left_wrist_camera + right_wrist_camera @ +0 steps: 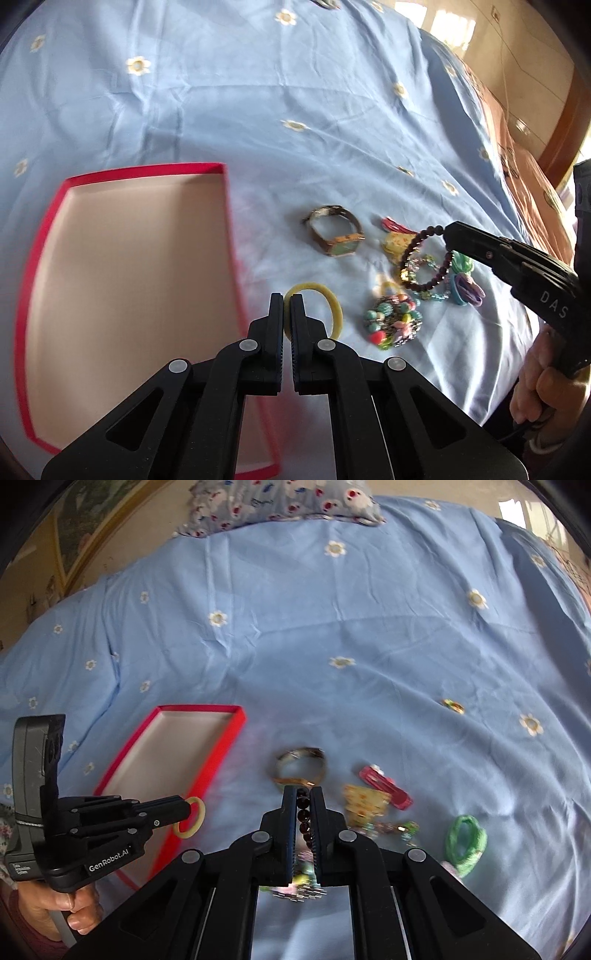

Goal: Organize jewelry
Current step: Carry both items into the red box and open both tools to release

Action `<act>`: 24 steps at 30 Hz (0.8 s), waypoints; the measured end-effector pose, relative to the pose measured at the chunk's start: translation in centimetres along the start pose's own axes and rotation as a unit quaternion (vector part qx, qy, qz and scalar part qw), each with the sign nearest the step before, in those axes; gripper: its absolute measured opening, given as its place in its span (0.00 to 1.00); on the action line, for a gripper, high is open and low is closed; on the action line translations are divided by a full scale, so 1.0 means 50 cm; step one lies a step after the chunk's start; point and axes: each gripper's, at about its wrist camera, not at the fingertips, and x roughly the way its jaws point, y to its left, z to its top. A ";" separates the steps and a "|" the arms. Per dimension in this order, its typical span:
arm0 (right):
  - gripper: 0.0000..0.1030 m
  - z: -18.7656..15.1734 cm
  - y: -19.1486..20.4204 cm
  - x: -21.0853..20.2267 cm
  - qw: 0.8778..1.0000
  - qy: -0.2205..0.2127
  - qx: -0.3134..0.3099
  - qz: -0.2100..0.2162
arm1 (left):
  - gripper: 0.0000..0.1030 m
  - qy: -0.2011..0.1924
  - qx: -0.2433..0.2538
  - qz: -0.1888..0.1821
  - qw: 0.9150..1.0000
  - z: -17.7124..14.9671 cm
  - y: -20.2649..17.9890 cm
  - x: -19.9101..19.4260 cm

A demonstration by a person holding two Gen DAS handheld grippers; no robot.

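So far we log the red tray empty; left claw clamps the yellow hair band, right claw the dark bead bracelet. Watch and the trinkets stay on the bed, right of the tray.

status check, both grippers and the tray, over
Left gripper shut on yellow hair tie. Right gripper shut on dark bead bracelet, lifted. Red tray holds nothing, path clear. Watch on sheet.
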 end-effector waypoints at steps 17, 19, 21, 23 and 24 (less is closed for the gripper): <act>0.06 0.030 0.211 0.064 0.993 0.011 -0.051 0.106 | 0.02 -0.019 -0.083 0.071 0.994 -0.028 0.211 -0.079; 0.06 0.031 0.241 0.076 0.990 0.015 -0.055 0.125 | 0.03 -0.018 -0.091 0.079 0.993 -0.031 0.234 -0.080; 0.06 0.029 0.267 0.088 0.988 0.021 -0.059 0.141 | 0.02 -0.016 -0.100 0.086 0.991 -0.033 0.255 -0.080; 0.06 0.026 0.297 0.111 0.985 0.033 -0.062 0.157 | 0.02 -0.013 -0.106 0.093 0.990 -0.036 0.273 -0.079; 0.06 0.024 0.307 0.118 0.984 0.039 -0.061 0.165 | 0.02 -0.012 -0.108 0.096 0.989 -0.037 0.281 -0.079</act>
